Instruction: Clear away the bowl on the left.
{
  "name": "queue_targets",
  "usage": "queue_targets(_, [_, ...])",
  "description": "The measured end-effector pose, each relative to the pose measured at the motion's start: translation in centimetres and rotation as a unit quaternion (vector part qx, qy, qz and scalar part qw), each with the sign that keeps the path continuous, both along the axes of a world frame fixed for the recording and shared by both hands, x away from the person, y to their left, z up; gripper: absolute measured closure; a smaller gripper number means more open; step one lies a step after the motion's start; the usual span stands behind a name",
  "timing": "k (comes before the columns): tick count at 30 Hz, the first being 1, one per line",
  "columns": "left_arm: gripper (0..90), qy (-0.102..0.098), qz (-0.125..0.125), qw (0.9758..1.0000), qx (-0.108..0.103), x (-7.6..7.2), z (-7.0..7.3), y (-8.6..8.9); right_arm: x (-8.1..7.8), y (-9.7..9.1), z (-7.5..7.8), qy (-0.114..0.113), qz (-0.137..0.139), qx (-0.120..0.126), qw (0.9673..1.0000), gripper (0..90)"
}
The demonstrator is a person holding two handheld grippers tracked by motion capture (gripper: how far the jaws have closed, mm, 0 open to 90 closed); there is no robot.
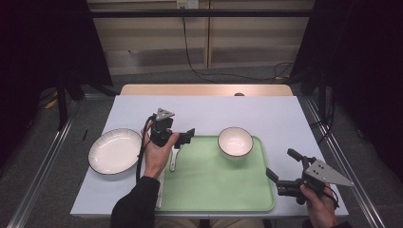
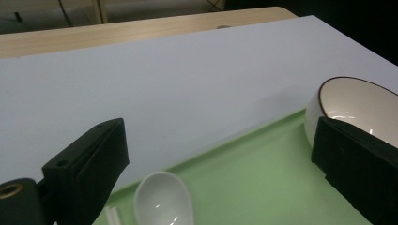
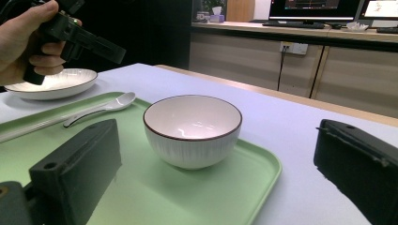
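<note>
1. Right gripper [image 1: 280,178]: nearest item, held low just off the tray's near right corner; jaws spread wide, nothing between them. In its own view they frame the bowl, so it reads as lined up on the bowl while well apart from it

2. Tray [image 1: 223,190]: green, flat on the white table [image 1: 266,111]; it carries the bowl, the spoon and a pale stick along its left edge, probably a chopstick, though I cannot tell

3. Spoon [image 1: 173,159]: white, on the tray's left part, handle toward the person, bowl end pointing away. Judged the likeliest thing in hand, since the left gripper sits right over it

4. Left gripper [image 1: 186,137]: hovers above the spoon's far end, gripped from behind by the left hand [image 1: 157,152]; jaws wide apart and empty. The left gripper view puts the spoon's bowl end between and below the jaws, which suits a pick from above

5. Plate [image 1: 115,151]: white, dark-rimmed, empty, on the table just left of the tray

6. Bowl [image 1: 235,141]: white, dark-rimmed, upright and empty, at the tray's far right part, clear of both grippers
</note>
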State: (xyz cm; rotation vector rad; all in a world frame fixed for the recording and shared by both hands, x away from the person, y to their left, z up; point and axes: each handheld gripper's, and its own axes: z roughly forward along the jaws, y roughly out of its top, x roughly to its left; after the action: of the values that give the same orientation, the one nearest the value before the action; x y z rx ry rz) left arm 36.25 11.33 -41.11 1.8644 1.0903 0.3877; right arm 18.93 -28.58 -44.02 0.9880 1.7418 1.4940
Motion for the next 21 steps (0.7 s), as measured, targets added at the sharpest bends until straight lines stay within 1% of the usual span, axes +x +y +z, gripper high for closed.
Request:
queue_targets(2, [4.1,0.0,0.007,1.0,-0.005,0.0,0.1,1.0,-0.1,0.0,0.0,0.003,-0.001,0.0,1.0,0.5])
queue_targets(3, [4.1,-0.003,0.016,0.9999,-0.001,-0.1,0.3,1.6,-0.1,0.0,0.0,0.003,0.0,0.0,1.0,0.5])
queue_targets(4, [4.1,-0.004,0.019,0.9998,0.001,-0.1,0.3,1.9,0.0,0.0,0.0,0.002,-0.001,-0.001,1.0,0.5])
queue_targets(7, [4.1,-0.007,0.033,0.9994,-0.004,-0.3,0.6,3.3,0.0,0.0,0.0,0.0,0.0,0.0,1.0,0.5])
queue_targets(8, [4.1,-0.006,0.033,0.9994,-0.003,-0.4,0.6,3.8,0.0,0.0,0.0,0.001,0.001,0.001,1.0,0.5])
queue_targets(10, [4.1,-0.01,0.038,0.9992,0.005,-0.6,0.6,4.6,0.0,0.0,0.0,0.002,0.0,-0.001,1.0,0.5])
queue_targets(12, [4.1,-0.01,0.049,0.9988,0.001,-0.7,0.6,5.5,0.0,0.0,0.0,0.002,-0.001,0.001,1.0,0.5])
queue_targets(14, [4.3,-0.015,0.05,0.9986,0.001,-1.0,0.7,6.4,0.0,0.0,-0.1,0.002,-0.001,0.001,1.0,0.5])
queue_targets(16, [4.3,-0.015,0.05,0.9986,0.0,-1.2,0.6,7.1,0.0,0.0,-0.1,0.003,-0.002,-0.001,1.0,0.5])
queue_targets(17, [4.3,-0.017,0.055,0.9983,0.001,-1.3,0.6,7.4,0.0,0.0,-0.1,0.003,-0.002,0.0,1.0,0.5])
queue_targets(19, [4.6,-0.016,0.055,0.9984,-0.002,-1.4,0.5,8.0,0.0,0.0,-0.1,0.004,-0.003,-0.001,1.0,0.5])
queue_targets(21, [5.1,-0.013,0.062,0.998,-0.008,-1.7,0.3,8.8,0.1,0.0,-0.1,0.002,0.0,-0.001,1.0,0.5])
